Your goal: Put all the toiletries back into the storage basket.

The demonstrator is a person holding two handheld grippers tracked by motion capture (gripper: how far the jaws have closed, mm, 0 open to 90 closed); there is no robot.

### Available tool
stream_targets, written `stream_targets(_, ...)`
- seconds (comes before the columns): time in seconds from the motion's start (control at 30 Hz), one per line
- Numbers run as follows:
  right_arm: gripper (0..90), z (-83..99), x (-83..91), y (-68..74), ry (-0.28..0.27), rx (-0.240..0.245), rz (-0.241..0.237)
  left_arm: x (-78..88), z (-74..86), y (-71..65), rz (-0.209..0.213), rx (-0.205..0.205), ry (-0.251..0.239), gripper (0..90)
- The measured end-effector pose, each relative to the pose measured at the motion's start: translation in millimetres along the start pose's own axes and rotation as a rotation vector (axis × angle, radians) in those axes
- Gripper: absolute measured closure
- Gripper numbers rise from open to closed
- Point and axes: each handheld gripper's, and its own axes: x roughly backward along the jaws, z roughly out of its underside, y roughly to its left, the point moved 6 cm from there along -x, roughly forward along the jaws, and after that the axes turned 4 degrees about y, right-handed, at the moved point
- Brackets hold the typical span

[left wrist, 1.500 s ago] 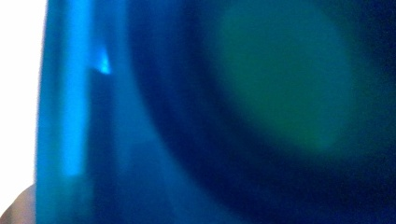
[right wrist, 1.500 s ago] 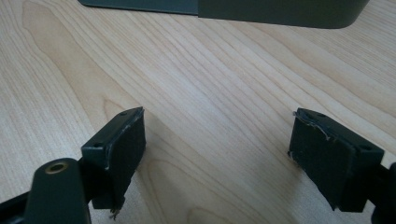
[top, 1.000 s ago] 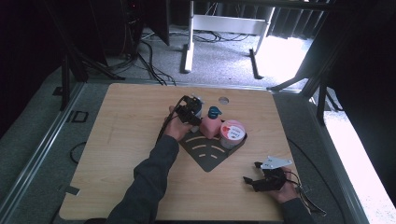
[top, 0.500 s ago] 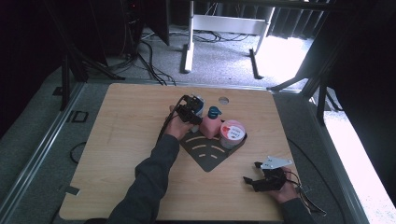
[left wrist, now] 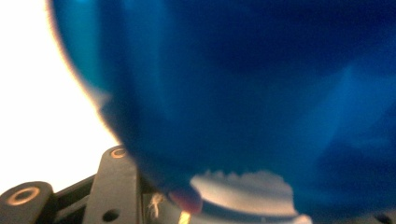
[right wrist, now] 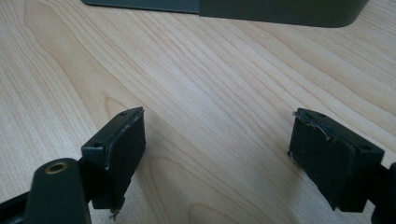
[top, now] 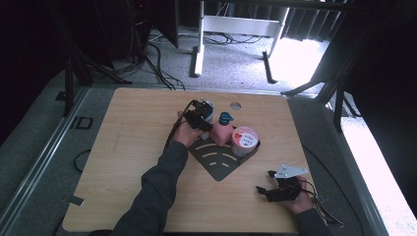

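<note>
My left gripper (top: 200,117) is at the back of the dark tray (top: 221,164), right beside a pink bottle with a teal cap (top: 222,132). A blue thing (left wrist: 243,88) sits very close between its jaws and hides the pads. The jaws have just been opening, and I cannot tell whether they still touch it. A pale blue-white object (top: 208,105) shows just behind the gripper. A round tub with a red-and-white lid (top: 244,139) stands on the tray to the right of the bottle. My right gripper (top: 263,191) (right wrist: 217,154) rests open over bare wood at the front right, with nothing between its jaws.
The dark tray's edge (right wrist: 280,11) lies just ahead of the right gripper. A round hole (top: 235,105) is in the tabletop behind the bottle. Cables trail from both grippers. The light wooden table (top: 123,147) spreads out on the left and at the front.
</note>
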Motion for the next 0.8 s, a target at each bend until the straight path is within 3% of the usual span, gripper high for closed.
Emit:
stream_targets(0.27, 18.1, -0.1, -0.1, 0.2, -0.001, -0.003, 0.000, 7.2, -0.8, 0.4, -0.006, 0.000, -0.018, 45.9)
stream_targets(0.57, 18.1, 0.0, 0.0, 0.1, 0.000, 0.000, 0.001, 13.9, 3.7, -3.6, -0.031, -0.031, -0.009, 49.3)
stream_targets(0.8, 18.1, 0.4, 0.3, 0.4, 0.000, 0.000, 0.000, 23.7, 9.9, 1.7, -0.014, -0.006, -0.026, 46.5)
